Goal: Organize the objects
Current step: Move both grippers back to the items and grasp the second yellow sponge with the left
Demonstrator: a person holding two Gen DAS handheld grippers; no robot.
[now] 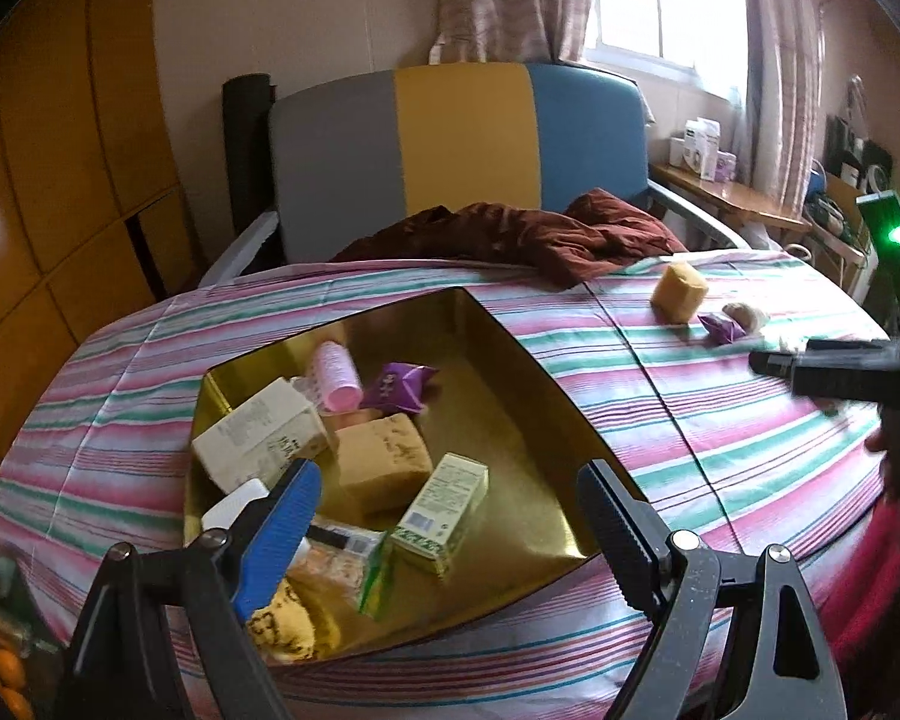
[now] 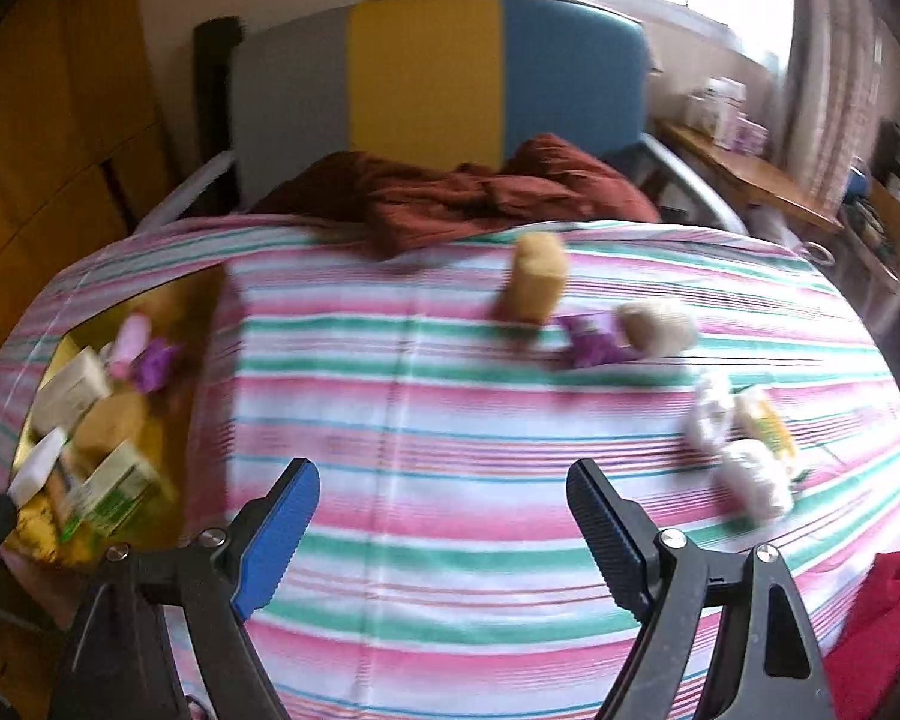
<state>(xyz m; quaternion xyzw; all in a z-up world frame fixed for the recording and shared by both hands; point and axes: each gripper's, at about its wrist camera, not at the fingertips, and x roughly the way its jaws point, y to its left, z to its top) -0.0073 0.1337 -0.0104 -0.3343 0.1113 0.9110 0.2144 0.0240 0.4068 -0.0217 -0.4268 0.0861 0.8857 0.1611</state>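
Plainly left hand-held gripper (image 1: 450, 495) wide open, empty (over gold tray (image 1: 546, 384))

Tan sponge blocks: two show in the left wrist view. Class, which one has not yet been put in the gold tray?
The tan block standing on the striped cloth near the brown blanket. The other block lies inside the gold tray among the cartons.

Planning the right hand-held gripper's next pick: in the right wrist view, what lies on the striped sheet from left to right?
Shiny gold tray of boxes and packets → tan sponge-like block → small purple wrapped packet → beige lumpy bundle → blurred white and yellow wrapped items.
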